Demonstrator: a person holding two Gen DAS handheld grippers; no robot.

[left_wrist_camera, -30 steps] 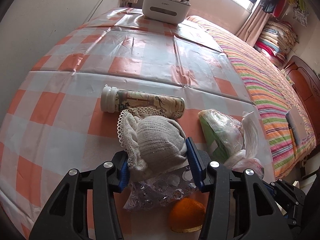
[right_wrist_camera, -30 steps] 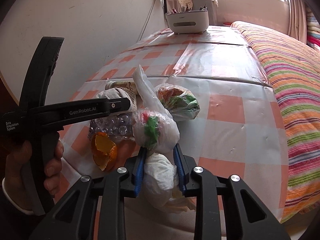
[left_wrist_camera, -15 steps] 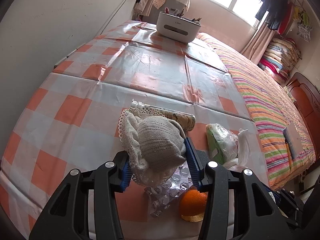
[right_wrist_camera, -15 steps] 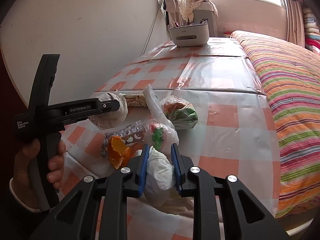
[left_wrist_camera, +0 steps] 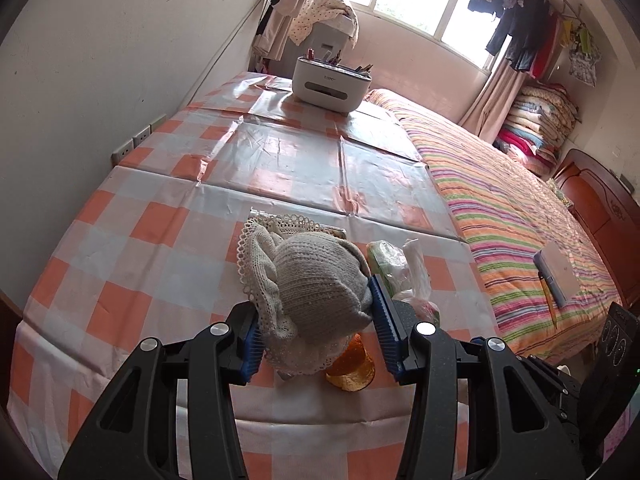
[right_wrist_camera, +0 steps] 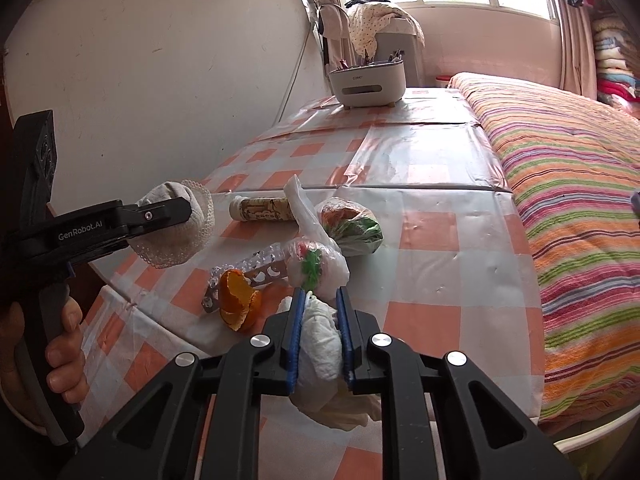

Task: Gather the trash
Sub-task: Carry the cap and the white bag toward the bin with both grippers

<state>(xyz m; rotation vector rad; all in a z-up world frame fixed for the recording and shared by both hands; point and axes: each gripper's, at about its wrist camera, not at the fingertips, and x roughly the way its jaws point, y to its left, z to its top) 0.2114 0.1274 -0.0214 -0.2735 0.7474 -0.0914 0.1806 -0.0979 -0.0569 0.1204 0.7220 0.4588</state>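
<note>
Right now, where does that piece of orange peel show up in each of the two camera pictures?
Left wrist view: the orange peel sits low at centre, half hidden under the cream knitted lace-edged cloth held in the left gripper jaws.
Right wrist view: the orange peel lies left of centre, on the checked tablecloth just beyond the right gripper.
Shared landmark: the white desk organiser box at the table's far end.

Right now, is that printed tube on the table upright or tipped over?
Tipped over. The printed tube lies on its side on the checked tablecloth, white cap end toward the wall, behind the knotted plastic bags.
</note>
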